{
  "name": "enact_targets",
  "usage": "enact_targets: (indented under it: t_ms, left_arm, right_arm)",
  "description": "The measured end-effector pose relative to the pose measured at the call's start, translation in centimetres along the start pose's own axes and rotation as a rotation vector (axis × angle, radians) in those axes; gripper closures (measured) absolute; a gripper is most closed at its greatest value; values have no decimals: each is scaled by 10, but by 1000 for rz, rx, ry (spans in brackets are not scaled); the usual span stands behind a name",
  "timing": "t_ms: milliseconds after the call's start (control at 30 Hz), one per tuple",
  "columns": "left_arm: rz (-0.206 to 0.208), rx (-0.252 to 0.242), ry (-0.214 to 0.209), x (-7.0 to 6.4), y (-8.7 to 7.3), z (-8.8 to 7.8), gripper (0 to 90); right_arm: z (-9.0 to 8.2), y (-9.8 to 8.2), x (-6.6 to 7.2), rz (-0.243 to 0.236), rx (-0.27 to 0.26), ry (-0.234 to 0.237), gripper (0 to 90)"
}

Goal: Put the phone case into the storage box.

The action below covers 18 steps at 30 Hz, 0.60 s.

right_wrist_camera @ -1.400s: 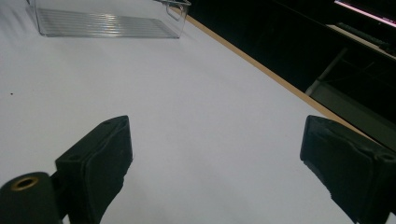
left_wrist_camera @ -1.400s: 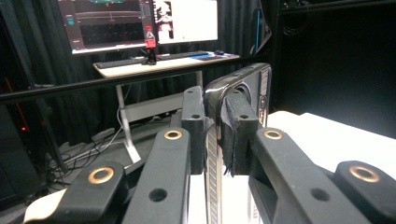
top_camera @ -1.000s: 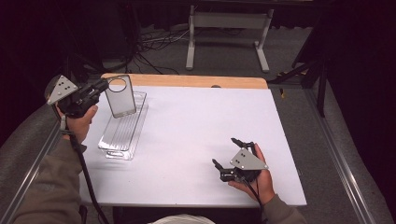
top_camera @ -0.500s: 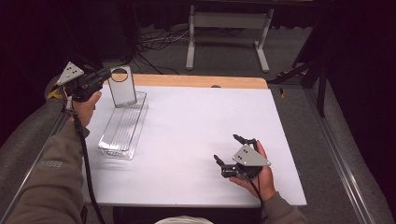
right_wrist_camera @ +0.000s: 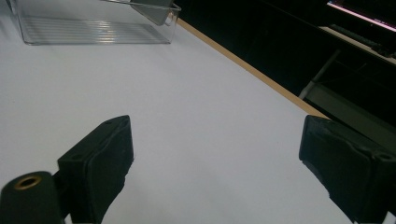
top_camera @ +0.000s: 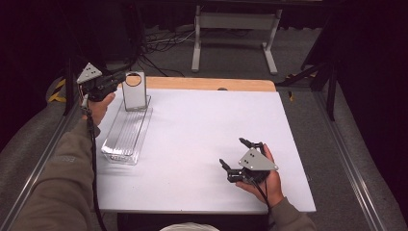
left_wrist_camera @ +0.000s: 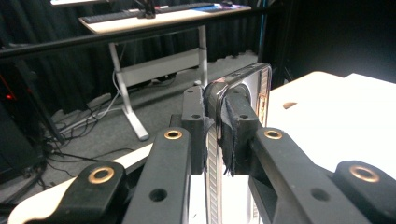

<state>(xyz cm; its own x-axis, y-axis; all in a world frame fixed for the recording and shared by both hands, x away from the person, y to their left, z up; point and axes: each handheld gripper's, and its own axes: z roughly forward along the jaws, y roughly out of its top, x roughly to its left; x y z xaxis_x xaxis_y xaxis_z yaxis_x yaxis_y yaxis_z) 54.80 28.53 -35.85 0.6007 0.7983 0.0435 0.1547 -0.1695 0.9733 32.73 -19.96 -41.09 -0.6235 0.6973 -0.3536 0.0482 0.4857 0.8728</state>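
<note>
L gripper (top_camera: pixel 117 83): clamped on phone (top_camera: pixel 134 91), upright, apparently over tray (top_camera: pixel 126 139) end. R gripper (top_camera: pixel 238 155): jaws wide, empty.

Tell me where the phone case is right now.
In the high view the phone case stands upright at the far left of the table, clamped in the left gripper, its lower end in the far end of the clear tray.

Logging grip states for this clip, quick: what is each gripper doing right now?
Left gripper: shut on the phone case, upright at the clear tray's far end.
Right gripper: open, holding nothing, above the table.
</note>
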Motion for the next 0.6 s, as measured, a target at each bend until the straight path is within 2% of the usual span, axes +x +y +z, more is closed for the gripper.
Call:
enact_targets:
  t_ms: [233, 333, 467, 600]
  left_arm:
    - [-22, 17, -28, 1, -11, 12, 810]
    - [-18, 29, -34, 0, -14, 15, 809]
    - [-28, 13, -39, 2, -17, 16, 809]
    - [-7, 23, -35, 3, -17, 15, 809]
  right_arm:
    - [-1, 2, 5, -22, 0, -2, 105]
    - [-1, 2, 5, -21, 0, -3, 106]
    - [0, 2, 7, -25, -2, 1, 109]
    - [1, 3, 8, -32, -3, 10, 108]
